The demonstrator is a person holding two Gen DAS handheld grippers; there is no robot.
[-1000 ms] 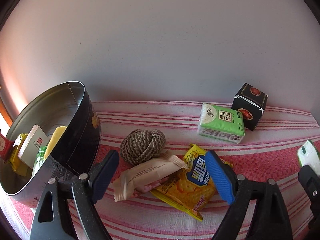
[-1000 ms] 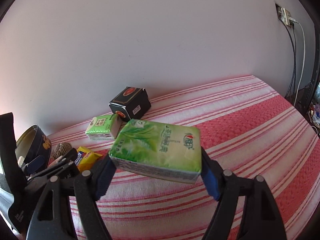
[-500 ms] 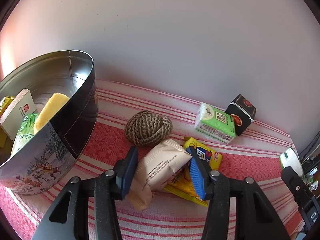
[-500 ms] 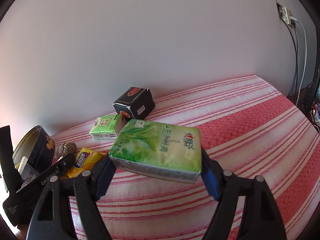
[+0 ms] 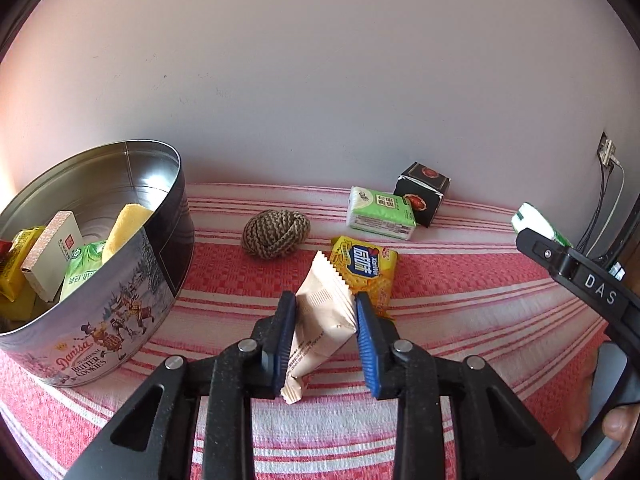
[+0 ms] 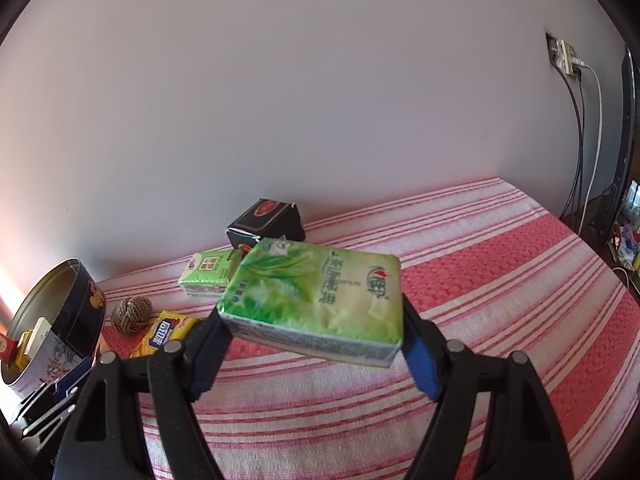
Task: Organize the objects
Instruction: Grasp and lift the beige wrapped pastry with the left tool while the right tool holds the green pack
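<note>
My left gripper (image 5: 325, 336) is shut on a beige snack packet (image 5: 322, 320) and holds it upright above the striped red cloth (image 5: 460, 292). A round cookie tin (image 5: 120, 288) stands to its left with several packets inside. My right gripper (image 6: 316, 348) is shut on a green tissue pack (image 6: 316, 300) held above the cloth. On the cloth lie a yellow cracker packet (image 5: 366, 268), a brown rope ball (image 5: 276, 232), a second green tissue pack (image 5: 380, 212) and a black box (image 5: 422, 192). The tin also shows in the right wrist view (image 6: 56, 320).
A pale wall (image 5: 320, 80) stands right behind the objects. Cables and a wall socket (image 6: 568, 60) hang at the far right. The right gripper's body (image 5: 580, 280) shows at the right of the left wrist view.
My left gripper closed on the beige snack packet and lifted it off the cracker packet, turning it upright. The right gripper kept holding the green tissue pack and drifted slightly.
</note>
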